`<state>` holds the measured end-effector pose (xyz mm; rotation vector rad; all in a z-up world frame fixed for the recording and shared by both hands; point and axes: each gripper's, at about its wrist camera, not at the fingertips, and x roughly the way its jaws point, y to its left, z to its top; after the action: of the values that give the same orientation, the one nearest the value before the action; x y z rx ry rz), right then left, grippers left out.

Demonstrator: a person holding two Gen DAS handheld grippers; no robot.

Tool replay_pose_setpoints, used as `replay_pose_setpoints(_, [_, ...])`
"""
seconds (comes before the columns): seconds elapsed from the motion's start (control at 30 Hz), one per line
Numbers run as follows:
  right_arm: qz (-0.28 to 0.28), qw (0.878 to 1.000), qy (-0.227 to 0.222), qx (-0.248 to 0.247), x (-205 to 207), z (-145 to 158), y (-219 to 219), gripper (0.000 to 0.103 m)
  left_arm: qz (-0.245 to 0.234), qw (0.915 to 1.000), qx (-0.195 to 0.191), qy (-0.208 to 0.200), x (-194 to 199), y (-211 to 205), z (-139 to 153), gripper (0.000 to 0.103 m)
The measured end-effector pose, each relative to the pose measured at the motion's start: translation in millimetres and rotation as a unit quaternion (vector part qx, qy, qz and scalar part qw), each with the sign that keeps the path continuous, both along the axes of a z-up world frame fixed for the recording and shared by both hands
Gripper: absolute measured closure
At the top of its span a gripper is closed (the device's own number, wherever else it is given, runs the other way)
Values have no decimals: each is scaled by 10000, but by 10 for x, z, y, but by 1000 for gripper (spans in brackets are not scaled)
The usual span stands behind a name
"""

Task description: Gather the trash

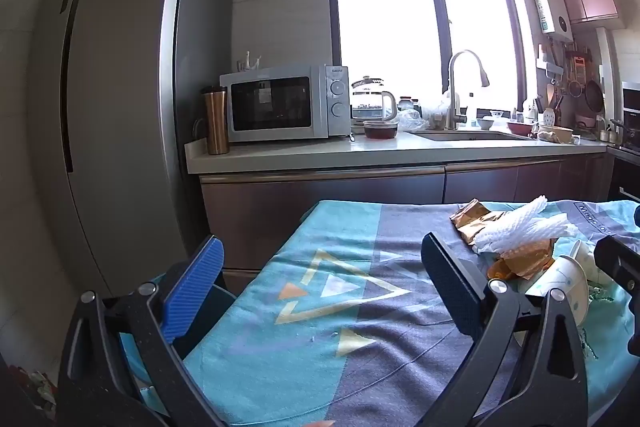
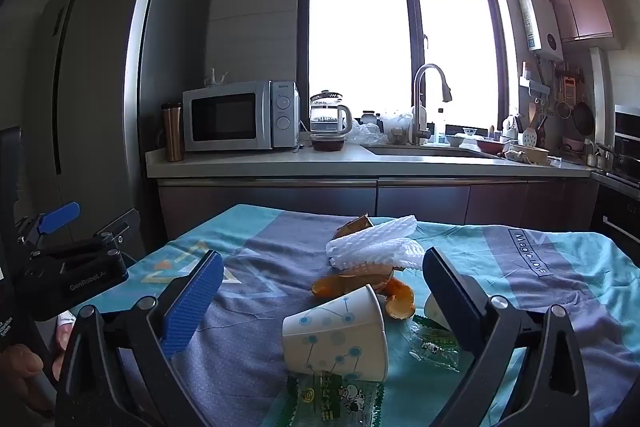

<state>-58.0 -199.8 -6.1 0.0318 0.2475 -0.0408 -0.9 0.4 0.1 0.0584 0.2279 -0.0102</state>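
White foam netting (image 2: pixel 376 247), orange peel (image 2: pixel 400 301) and a tipped paper cup (image 2: pixel 340 335) litter the cloth-covered bench (image 2: pixel 260 327). The right gripper (image 2: pixel 324 291) hangs released above the cup. The left gripper (image 1: pixel 320 275) gapes empty too.

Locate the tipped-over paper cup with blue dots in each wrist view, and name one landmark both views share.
Left wrist view: paper cup at the right edge, beyond the right finger, beside the orange peel.
Right wrist view: paper cup low and central, between the open fingers.
Shared landmark: the microwave on the counter.
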Motion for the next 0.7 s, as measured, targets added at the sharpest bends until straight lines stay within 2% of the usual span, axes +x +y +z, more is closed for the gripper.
replay_pose_setpoints(0.17, [-28, 9998, -202, -8, -39, -51, 2, 7, -5, 9999, 85, 62, 38, -78, 0, 6])
replay_pose_setpoints(0.2, [-27, 9998, -202, -8, -52, -64, 3, 7, -39, 10000, -34, 3, 3, -14, 15, 6])
replay_pose_setpoints(0.4, [-34, 9999, -166, -29, -85, 96, 43, 7, -50, 10000, -38, -53, -62, -16, 4, 6])
replay_pose_setpoints(0.7, [-1, 9999, -152, -8, -34, 31, 52, 7, -61, 9999, -126, -51, -92, 49, 33, 6])
